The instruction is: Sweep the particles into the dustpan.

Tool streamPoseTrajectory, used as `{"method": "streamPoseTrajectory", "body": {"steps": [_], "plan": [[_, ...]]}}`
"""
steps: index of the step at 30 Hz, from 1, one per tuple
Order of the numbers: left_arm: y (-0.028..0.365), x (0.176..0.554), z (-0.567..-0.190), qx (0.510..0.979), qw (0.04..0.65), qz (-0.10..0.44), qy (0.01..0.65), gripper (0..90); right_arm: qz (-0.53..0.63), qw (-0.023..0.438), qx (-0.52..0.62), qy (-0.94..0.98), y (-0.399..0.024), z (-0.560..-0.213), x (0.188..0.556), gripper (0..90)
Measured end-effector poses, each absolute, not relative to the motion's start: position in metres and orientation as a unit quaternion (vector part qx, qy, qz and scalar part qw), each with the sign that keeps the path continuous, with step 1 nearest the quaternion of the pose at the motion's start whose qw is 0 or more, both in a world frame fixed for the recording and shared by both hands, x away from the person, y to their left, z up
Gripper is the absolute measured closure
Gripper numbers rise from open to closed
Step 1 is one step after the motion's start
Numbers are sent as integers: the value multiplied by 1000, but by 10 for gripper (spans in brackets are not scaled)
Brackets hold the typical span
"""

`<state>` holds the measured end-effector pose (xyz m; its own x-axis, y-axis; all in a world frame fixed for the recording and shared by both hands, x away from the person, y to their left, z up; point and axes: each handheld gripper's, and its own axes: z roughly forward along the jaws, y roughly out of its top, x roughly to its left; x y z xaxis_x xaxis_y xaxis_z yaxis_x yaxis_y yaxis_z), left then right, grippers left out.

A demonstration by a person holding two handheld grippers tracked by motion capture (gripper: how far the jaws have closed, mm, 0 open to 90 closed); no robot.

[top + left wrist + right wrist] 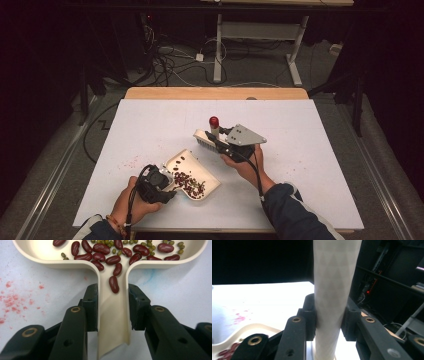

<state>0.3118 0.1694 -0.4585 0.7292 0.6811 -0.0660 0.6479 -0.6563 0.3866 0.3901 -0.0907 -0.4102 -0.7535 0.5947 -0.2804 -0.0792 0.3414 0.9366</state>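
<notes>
Cream plastic dustpan (192, 172), loaded with red and green beans (189, 182), sits near-centre on the white counter (310, 165) and could spill if its handle tips in the left claw (113, 312) clenched on it, while the right claw (329, 315) grips the brush (206, 138) handle just beyond.

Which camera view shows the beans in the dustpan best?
The left gripper view: red beans and small green ones lie sharp and close in the dustpan. The high view shows a small dark heap; the right gripper view catches a blurred few.
</notes>
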Motion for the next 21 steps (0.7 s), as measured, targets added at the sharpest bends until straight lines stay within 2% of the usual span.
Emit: {"method": "streamPoseTrajectory", "body": {"steps": [3, 14, 21], "plan": [[176, 314, -459, 903, 206, 26, 376, 635, 548, 302, 165, 762, -82, -414, 397, 706], [186, 319, -458, 898, 202, 22, 390, 635, 554, 283, 158, 767, -68, -415, 401, 706], [186, 319, -459, 899, 199, 25, 389, 635, 559, 233, 139, 783, -67, -417, 390, 695]]}}
